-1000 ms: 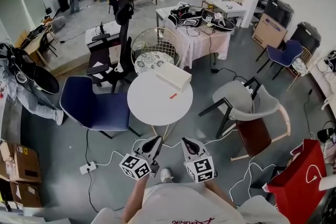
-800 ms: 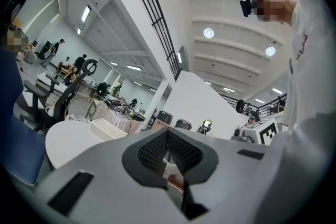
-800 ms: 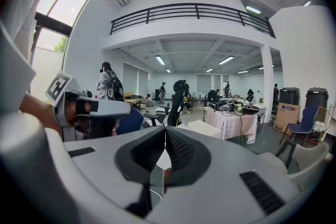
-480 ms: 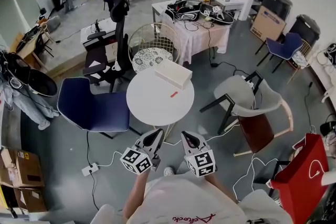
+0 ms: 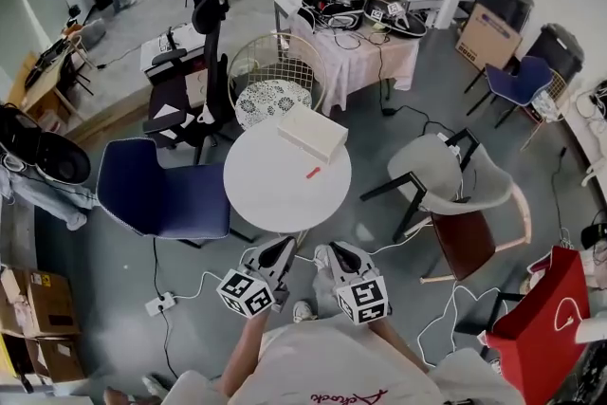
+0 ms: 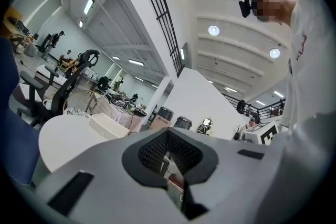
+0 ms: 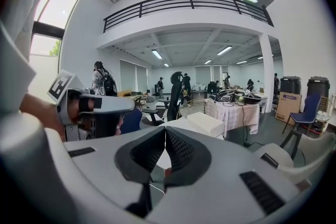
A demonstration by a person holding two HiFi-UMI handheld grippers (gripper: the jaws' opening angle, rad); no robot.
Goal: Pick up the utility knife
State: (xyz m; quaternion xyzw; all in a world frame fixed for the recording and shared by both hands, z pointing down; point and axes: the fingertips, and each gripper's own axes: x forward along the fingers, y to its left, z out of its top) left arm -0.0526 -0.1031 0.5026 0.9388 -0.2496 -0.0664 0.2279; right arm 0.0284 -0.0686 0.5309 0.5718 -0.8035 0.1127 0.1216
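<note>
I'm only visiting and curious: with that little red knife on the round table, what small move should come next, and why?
Probably reach the right gripper forward over the round table toward the red utility knife, opening its jaws on the way. It and the left gripper are shut, empty and short of the table; the knife lies on the table's right half.

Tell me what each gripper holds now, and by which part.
Nothing is held. The left gripper and right gripper are shut, empty; the utility knife lies on the table.
</note>
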